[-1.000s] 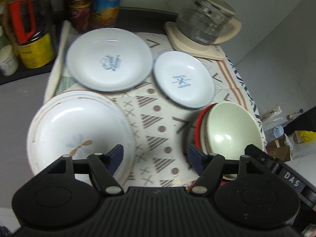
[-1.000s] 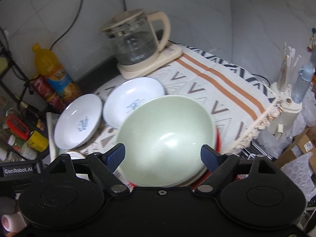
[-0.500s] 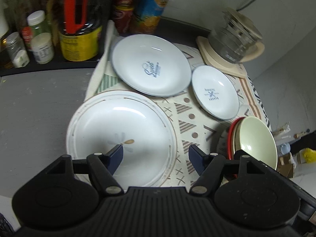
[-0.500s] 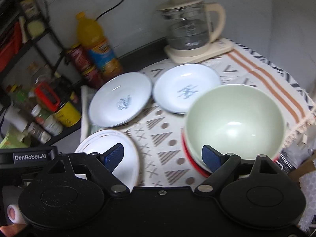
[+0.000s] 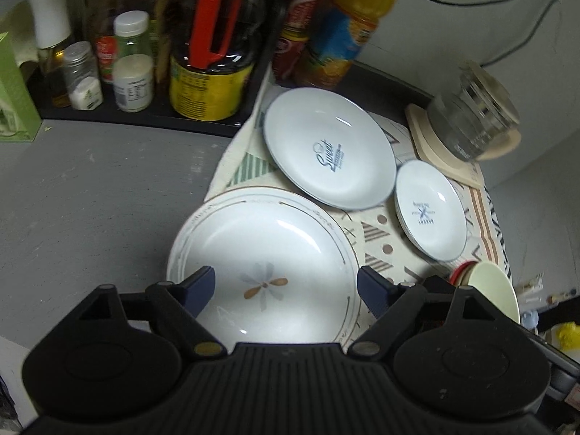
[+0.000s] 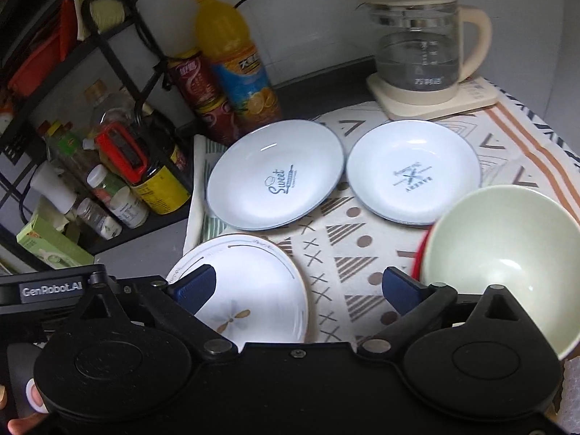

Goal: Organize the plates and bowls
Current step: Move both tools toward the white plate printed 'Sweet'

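L gripper (image 5: 286,288): jaws spread wide, nothing between them, tilted down over flower plate (image 5: 264,261) at cloth's (image 5: 377,232) left edge. R gripper (image 6: 299,288): also spread, empty, pitched down over cloth btwn flower plate and green bowl (image 6: 504,253). Left to right on cloth: flower plate near front; "Sweet" plate (image 6: 275,174) behind it; small plate (image 6: 413,175) just beside that; green bowl nested in red-rimmed bowl (image 6: 418,257) at right. Kettle (image 6: 420,43) at back right. Thumb (image 6: 21,424) visible at lower left of R view.
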Tool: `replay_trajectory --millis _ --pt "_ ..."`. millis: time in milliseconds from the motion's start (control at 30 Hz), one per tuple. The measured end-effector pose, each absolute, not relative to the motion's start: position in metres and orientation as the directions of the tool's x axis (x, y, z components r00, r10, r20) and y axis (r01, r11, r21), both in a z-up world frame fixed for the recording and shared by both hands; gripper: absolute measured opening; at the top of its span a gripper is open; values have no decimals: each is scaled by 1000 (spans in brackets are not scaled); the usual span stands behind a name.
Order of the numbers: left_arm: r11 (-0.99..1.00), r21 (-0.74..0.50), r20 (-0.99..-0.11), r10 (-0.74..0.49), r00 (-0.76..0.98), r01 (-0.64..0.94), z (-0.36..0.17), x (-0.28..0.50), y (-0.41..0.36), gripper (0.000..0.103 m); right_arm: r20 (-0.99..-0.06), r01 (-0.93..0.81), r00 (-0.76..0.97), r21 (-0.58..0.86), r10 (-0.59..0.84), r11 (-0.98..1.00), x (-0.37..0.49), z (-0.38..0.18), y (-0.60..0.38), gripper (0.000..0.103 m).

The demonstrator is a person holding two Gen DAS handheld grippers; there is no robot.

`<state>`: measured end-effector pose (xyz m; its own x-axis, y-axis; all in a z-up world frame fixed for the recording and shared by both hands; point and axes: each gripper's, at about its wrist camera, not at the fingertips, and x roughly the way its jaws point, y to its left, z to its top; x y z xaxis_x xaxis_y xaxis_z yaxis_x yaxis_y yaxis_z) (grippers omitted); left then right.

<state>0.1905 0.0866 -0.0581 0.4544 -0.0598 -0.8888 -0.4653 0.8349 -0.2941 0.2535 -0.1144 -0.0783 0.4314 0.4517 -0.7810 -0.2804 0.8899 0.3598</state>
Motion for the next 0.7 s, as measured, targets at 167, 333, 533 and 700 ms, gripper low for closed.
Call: replay_trajectory --millis 167,333,533,700 --pt "811 -294 -893 -44 449 -506 -61 191 98 84 -798 -323 391 348 459 880 266 -85 -98 99" --pt "781 -306 -891 -33 453 -545 -64 196 109 84 -809 -349 352 353 471 868 282 -93 -86 99" --pt "745 -321 -889 -25 457 -584 -71 208 118 84 -811 -367 328 364 485 856 303 -99 -78 99" --pt "729 -335 -881 -18 472 -597 -75 227 120 84 -800 -380 325 379 505 844 327 -101 -75 94"
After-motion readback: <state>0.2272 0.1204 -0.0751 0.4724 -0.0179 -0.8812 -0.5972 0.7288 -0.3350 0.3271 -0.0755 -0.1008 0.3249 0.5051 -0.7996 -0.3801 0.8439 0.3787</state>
